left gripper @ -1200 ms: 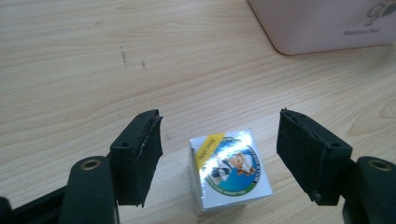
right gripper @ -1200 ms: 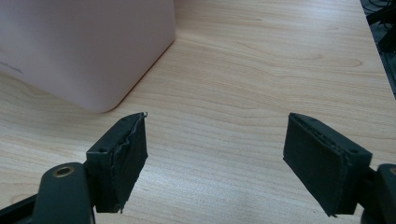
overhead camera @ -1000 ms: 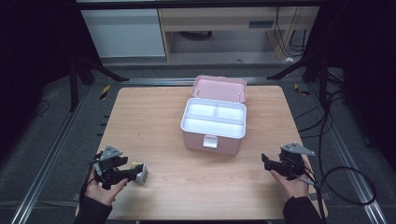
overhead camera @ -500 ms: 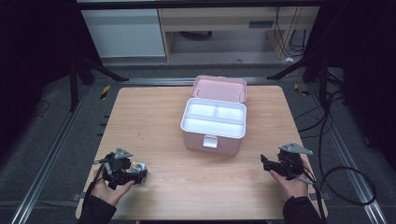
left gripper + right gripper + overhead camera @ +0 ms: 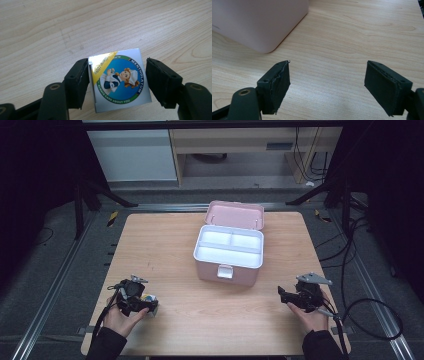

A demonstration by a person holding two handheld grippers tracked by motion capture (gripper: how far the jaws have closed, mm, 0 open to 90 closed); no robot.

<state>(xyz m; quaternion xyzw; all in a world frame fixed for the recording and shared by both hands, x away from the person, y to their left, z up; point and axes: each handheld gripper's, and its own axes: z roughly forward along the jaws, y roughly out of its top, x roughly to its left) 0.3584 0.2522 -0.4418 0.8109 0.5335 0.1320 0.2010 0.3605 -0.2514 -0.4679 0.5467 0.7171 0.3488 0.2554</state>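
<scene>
Small Mentholatum carton (image 5: 120,81) lies flat on the worktop (image 5: 200,260), near-left corner, printed face up; in the high view it peeks out just right of the left tool (image 5: 145,306); left tool (image 5: 117,83) straddles it, jaws have just been closing; left pad looks at or nearly on the box edge, right pad has a visible gap, so not clamped yet.

Handling, my read: thin card box, light, likely a small tin or jar inside; walls will dent if squeezed hard; glossy print is probably a bit slick against the pads; box sits slightly skewed to the jaws, so it may rotate as they close. Best hold looks like the two opposite side walls, low and centred, pads square to the faces; moderate force only.

Right tool (image 5: 295,297) sits near-right on the worktop, jaws wide apart with nothing between them (image 5: 327,85); the pink wall of the case shows at the far left of its own view.

Pink case (image 5: 229,255) is mid-worktop, well apart from the carton; lid hinged back on the far side, white tray inside with compartments, all bare; front latch faces the near edge; looks like the likely destination for the carton.
</scene>
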